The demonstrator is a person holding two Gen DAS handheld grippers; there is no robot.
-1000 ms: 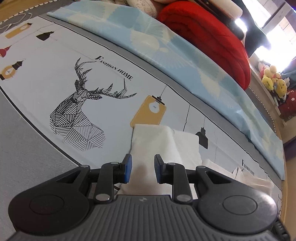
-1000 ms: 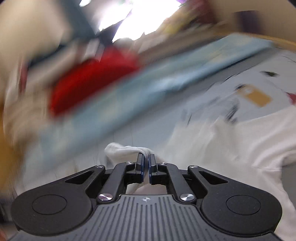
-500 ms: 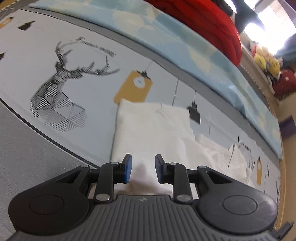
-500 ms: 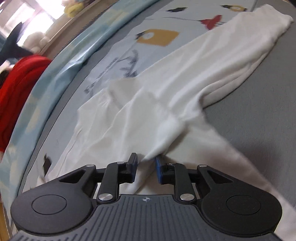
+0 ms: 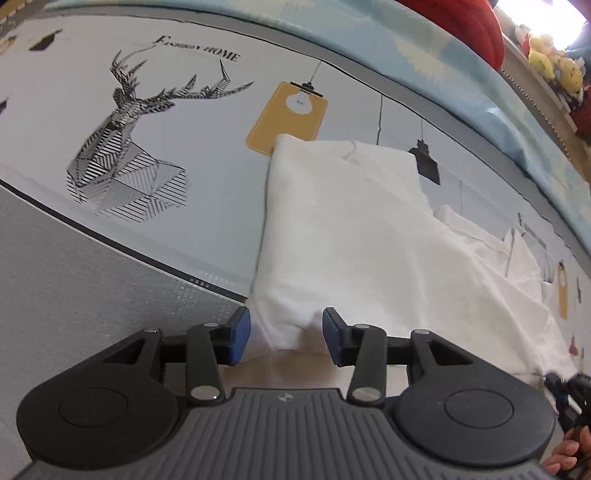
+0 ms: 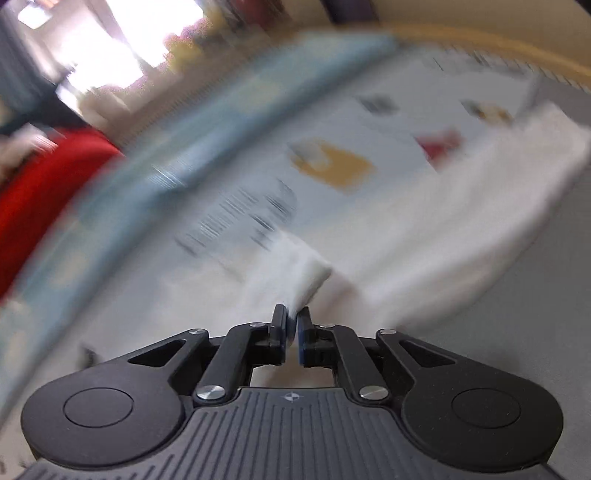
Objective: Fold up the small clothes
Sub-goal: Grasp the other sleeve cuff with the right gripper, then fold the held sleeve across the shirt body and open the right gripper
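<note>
white garment [image 5: 354, 229]: soft matt cloth, lightly creased, at 12 o'clock of the left gripper [image 5: 286, 335].
printed sheet [image 5: 192, 122]: smooth matt fabric with flat print.
grey mat [image 5: 74, 280]: finely textured, matt.
red blanket [image 5: 476, 22]: plush, at 1 o'clock.
gripper bodies: matt black plastic, ribbed grey housing, shiny metal pivots, blue rubbery pads [image 5: 239, 334].

Ahead of the left gripper and off to its left, a printed bed sheet [image 5: 207, 177] shows a black striped deer head [image 5: 125, 147], the words "FASHION HOME", and a yellow lamp tag [image 5: 288, 118] straight ahead. Beyond that lies a pale blue blanket [image 5: 424, 51], and past it, far right, a red quilt [image 5: 465, 18] and yellow plush toys [image 5: 554, 62] on a ledge. In the right gripper's blurred view the red quilt [image 6: 44, 188] sits far left, the sheet's yellow tag [image 6: 332, 162] ahead.
</note>
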